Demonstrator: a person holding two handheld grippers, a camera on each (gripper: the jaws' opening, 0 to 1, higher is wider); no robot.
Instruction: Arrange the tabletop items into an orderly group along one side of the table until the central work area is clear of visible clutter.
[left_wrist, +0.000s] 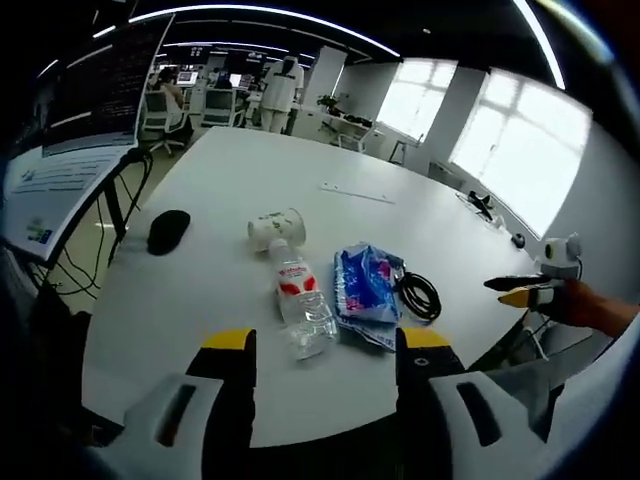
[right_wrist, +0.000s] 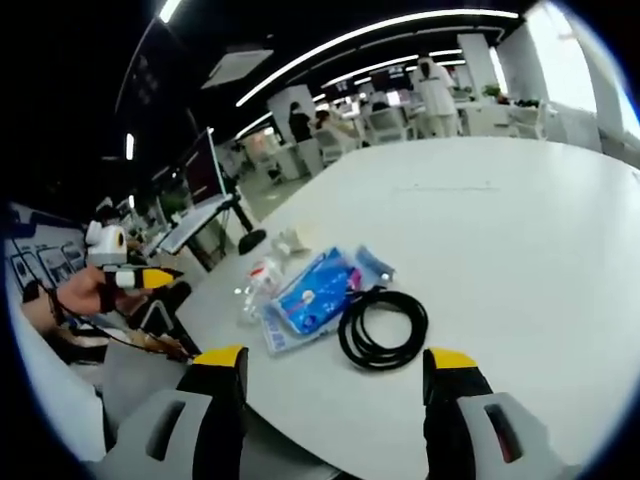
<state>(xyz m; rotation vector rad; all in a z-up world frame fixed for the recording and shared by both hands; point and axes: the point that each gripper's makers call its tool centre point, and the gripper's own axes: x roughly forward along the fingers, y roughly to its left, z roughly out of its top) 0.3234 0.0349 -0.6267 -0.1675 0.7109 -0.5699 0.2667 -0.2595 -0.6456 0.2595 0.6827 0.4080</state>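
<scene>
Closest to my left gripper (left_wrist: 325, 350) lies the water bottle (left_wrist: 300, 300), beside blue packet (left_wrist: 365, 293), cable (left_wrist: 418, 295), paper cup (left_wrist: 275, 228). Both grippers hang spread and empty; right gripper (right_wrist: 335, 370) faces the cable. I judge the sorting unfinished: black mouse (left_wrist: 167, 230) sits apart.

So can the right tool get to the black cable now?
Probably yes. The right tool is open, and the coiled black cable lies on the white table straight ahead of it, with bare tabletop between. The blue packet only touches the cable's far side.
</scene>
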